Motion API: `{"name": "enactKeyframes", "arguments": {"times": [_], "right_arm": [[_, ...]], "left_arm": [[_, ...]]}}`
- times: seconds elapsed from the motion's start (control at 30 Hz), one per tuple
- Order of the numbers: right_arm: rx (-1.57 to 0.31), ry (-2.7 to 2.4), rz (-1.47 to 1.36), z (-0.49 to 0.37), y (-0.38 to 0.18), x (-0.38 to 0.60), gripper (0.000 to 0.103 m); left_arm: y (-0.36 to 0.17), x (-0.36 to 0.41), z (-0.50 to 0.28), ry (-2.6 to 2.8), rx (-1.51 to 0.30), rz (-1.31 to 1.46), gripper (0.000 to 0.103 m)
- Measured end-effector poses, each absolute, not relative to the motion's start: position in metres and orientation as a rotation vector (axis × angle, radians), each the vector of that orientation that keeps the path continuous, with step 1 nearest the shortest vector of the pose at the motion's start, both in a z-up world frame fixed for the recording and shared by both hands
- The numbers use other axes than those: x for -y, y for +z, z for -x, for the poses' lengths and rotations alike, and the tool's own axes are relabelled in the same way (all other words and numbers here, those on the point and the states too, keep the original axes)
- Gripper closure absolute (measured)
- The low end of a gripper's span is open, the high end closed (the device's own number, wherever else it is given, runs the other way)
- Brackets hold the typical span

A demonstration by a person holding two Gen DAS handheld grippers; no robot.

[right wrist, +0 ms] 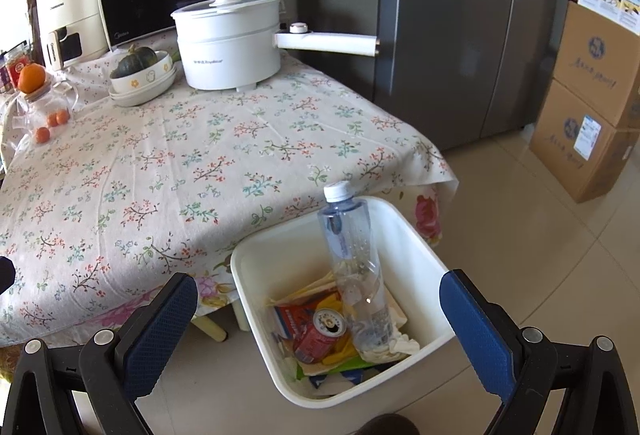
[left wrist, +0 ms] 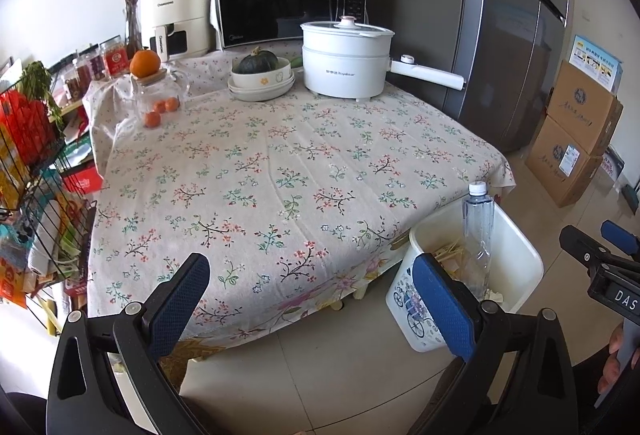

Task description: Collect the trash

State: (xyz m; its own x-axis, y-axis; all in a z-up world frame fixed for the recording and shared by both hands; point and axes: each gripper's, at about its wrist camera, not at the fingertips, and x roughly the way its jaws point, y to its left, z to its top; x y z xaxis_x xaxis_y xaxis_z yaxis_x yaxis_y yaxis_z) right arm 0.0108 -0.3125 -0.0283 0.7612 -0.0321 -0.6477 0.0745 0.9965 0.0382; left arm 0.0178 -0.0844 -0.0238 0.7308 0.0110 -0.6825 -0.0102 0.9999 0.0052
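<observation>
Right gripper (right wrist: 318, 319) jaws wide and empty over white bin (right wrist: 416, 255), red can (right wrist: 320, 331) seen only here, bottle (right wrist: 352, 259) upright inside, left gripper (left wrist: 312, 299) jaws wide at bench (left wrist: 248, 171) edge, bare floor (left wrist: 320, 375) below.

bottle (right wrist: 352, 267) in bin (right wrist: 420, 255) beside table (right wrist: 160, 163).

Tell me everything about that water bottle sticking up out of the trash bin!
The water bottle is clear plastic with a bluish tint and a white screw cap, which is on. It looks empty, and its lower body is crumpled. It stands leaning in the white trash bin, cap end up, poking above the rim near the table's side. Its base rests among the trash, beside a red can and on crumpled white paper. Neither gripper touches it.
</observation>
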Motion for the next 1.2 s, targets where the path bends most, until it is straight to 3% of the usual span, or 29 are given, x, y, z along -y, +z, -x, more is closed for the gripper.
{"name": "enactKeyframes", "arguments": {"times": [1.2], "right_arm": [[-0.573,-0.039,-0.010,-0.003,-0.011,0.295,0.001]], "left_arm": [[-0.008,0.080,-0.002,0.042,-0.665,0.009,0.001]]}}
